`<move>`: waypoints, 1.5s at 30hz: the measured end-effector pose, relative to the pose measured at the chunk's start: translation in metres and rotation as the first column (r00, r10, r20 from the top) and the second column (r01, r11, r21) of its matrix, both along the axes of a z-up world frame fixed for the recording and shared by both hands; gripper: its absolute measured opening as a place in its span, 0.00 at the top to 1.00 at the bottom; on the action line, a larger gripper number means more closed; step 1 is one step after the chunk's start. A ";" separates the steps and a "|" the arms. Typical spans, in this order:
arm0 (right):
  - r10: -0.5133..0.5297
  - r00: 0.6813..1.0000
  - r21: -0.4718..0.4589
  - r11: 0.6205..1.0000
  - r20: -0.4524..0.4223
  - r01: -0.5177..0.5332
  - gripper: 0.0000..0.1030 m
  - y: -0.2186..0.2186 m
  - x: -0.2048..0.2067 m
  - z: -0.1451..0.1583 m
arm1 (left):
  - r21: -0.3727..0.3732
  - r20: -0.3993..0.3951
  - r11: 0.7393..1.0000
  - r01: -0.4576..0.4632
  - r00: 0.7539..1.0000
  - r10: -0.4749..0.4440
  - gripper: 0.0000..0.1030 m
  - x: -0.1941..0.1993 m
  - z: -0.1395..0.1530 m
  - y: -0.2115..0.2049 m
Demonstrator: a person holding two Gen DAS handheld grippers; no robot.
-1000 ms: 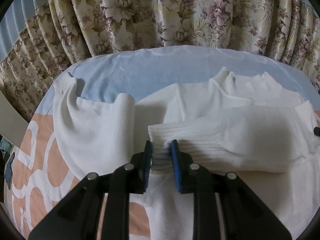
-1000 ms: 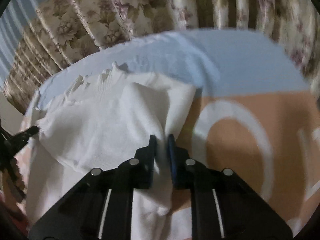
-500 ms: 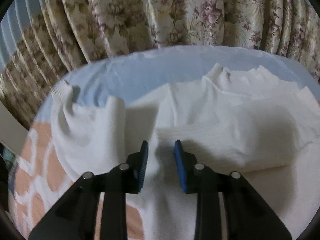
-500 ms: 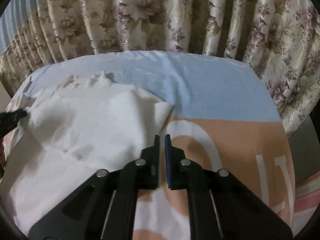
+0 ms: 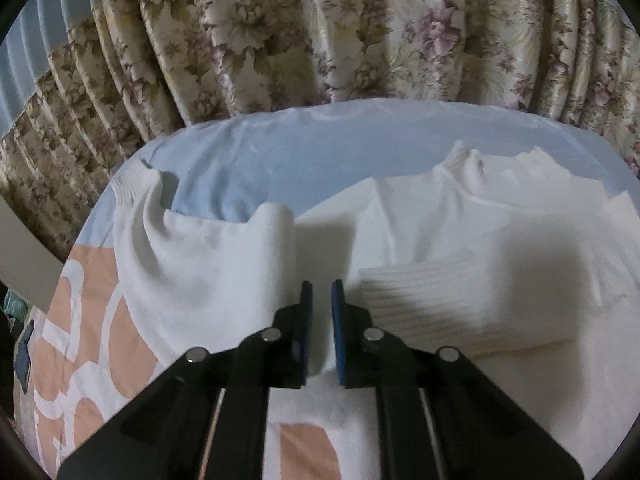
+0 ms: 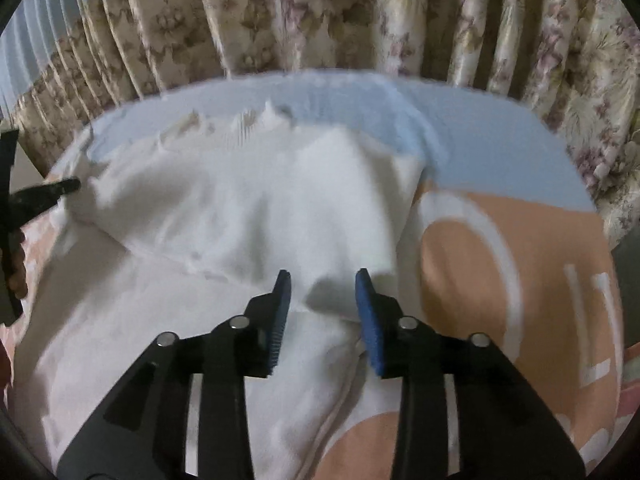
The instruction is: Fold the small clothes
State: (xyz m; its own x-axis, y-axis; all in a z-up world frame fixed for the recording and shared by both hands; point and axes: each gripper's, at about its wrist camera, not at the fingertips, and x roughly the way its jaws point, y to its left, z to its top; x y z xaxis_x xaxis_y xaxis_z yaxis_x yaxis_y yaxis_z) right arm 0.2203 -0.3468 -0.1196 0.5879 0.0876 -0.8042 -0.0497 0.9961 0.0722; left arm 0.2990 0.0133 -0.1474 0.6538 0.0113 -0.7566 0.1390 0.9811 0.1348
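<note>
A white knit sweater (image 5: pixel 420 232) lies on the bed, collar toward the curtain. One sleeve is folded across the body, its ribbed cuff (image 5: pixel 404 300) just right of my left gripper (image 5: pixel 321 300). The other sleeve (image 5: pixel 192 260) spreads out to the left, its cuff near the bed's far edge. The left gripper's jaws are nearly closed with a narrow gap, just above the sweater, holding nothing. In the right wrist view the sweater (image 6: pixel 256 216) fills the left half. My right gripper (image 6: pixel 322 292) is open over the sweater's folded right edge. The left gripper's tip (image 6: pixel 48 194) shows at the far left.
The bed cover (image 6: pixel 500 280) is pale blue at the far end and peach with white shapes nearer. A floral curtain (image 5: pixel 320 32) hangs right behind the bed. The bed's right edge (image 6: pixel 612 248) drops off beside the curtain.
My left gripper let go of the ribbed cuff, moved left and closed most of the way. My right gripper released the sweater's edge, then opened wide over it.
</note>
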 end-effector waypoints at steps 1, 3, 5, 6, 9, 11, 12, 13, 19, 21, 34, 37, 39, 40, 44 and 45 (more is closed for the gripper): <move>-0.017 1.000 -0.005 1.000 0.017 0.017 0.61 -0.006 0.002 0.006 | -0.003 0.010 1.000 0.009 1.000 -0.009 0.64 -0.004 0.004 -0.003; -0.061 0.997 0.013 0.998 0.036 0.061 0.60 -0.021 0.017 0.014 | -0.005 0.026 1.000 0.026 0.999 -0.026 0.46 -0.008 0.010 -0.011; -0.084 0.996 0.038 0.996 0.037 0.082 0.60 -0.033 0.033 0.014 | -0.006 0.031 0.998 0.063 0.998 -0.062 0.44 -0.011 0.014 -0.027; -0.091 0.996 0.045 0.995 0.026 0.090 0.60 -0.039 0.043 0.012 | -0.011 0.025 0.997 0.078 0.997 -0.078 0.40 -0.010 0.013 -0.033; -0.110 0.993 0.074 0.991 -0.033 0.113 0.60 -0.057 0.071 -0.006 | -0.023 0.007 0.994 0.111 0.994 -0.111 0.36 -0.007 0.008 -0.051; -0.113 0.991 0.101 0.988 -0.076 0.120 0.60 -0.063 0.080 -0.019 | -0.022 -0.016 0.992 0.125 0.992 -0.126 0.36 0.000 0.000 -0.062; -0.108 0.989 0.125 0.985 -0.100 0.120 0.60 -0.066 0.084 -0.026 | -0.021 -0.031 0.992 0.125 0.992 -0.126 0.36 0.004 -0.004 -0.065; -0.095 0.988 0.165 0.980 -0.123 0.115 0.61 -0.067 0.087 -0.033 | -0.022 -0.051 0.992 0.124 0.991 -0.125 0.36 0.008 -0.009 -0.067; -0.060 0.998 0.043 0.997 -0.033 0.062 0.93 -0.053 0.080 -0.023 | 0.008 -0.048 0.991 0.131 0.990 -0.131 0.34 0.010 -0.015 -0.070; -0.070 0.998 0.056 0.996 -0.005 0.071 0.93 -0.060 0.079 -0.021 | 0.009 -0.050 0.991 0.131 0.990 -0.131 0.32 0.012 -0.017 -0.070; -0.067 0.997 0.126 0.990 0.043 0.061 0.78 -0.053 0.025 0.002 | 0.055 -0.020 0.976 0.209 0.978 -0.208 0.71 0.010 -0.024 -0.081; -0.021 1.000 0.052 0.998 0.017 0.020 0.78 -0.026 0.012 -0.002 | 0.080 -0.010 0.974 0.212 0.977 -0.212 0.77 0.008 -0.024 -0.083; 0.000 1.000 0.022 1.000 -0.007 0.000 0.78 -0.014 0.008 -0.011 | 0.040 -0.020 0.979 0.200 0.980 -0.200 0.78 0.011 -0.023 -0.074; 0.011 1.000 -0.009 1.000 -0.022 -0.012 0.78 -0.008 0.006 -0.018 | 0.024 -0.025 0.981 0.195 0.981 -0.194 0.79 0.013 -0.022 -0.071; 0.000 0.999 -0.032 0.999 -0.043 -0.001 0.78 -0.008 0.004 -0.025 | 0.013 -0.025 0.982 0.191 0.981 -0.191 0.79 0.012 -0.022 -0.065; -0.009 0.999 -0.040 0.999 -0.045 0.008 0.77 -0.009 0.005 -0.023 | 0.022 -0.022 0.982 0.189 0.982 -0.189 0.79 0.010 -0.022 -0.065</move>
